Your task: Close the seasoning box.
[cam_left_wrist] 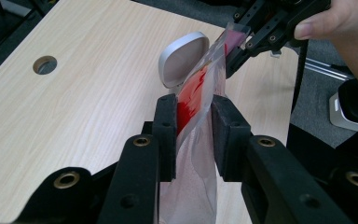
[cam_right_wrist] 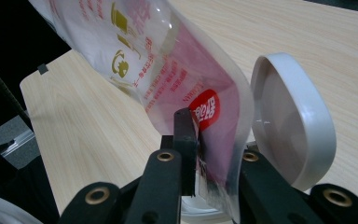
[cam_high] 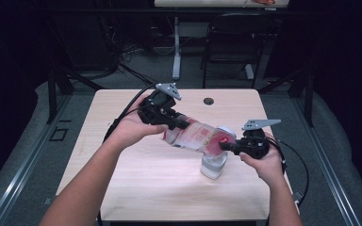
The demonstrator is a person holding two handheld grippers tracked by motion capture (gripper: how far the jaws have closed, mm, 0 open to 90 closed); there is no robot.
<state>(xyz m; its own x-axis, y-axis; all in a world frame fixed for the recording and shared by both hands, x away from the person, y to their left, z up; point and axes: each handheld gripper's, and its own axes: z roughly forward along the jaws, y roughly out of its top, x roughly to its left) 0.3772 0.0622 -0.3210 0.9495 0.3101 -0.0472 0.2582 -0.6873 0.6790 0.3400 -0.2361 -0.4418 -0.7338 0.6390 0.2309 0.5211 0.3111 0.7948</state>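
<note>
The refill pouch (cam_high: 195,136) hung slung between both sets of jaws, left gripper (cam_high: 169,120) clamped at ten o'clock, right gripper (cam_high: 231,146) clamped at four, low end over the open white container (cam_high: 214,165) on the desk (cam_high: 122,188).

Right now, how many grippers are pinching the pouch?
2. The left gripper clamps one end of the pouch, toward the table's far left. The right gripper clamps the other end, above the open white container.
</note>
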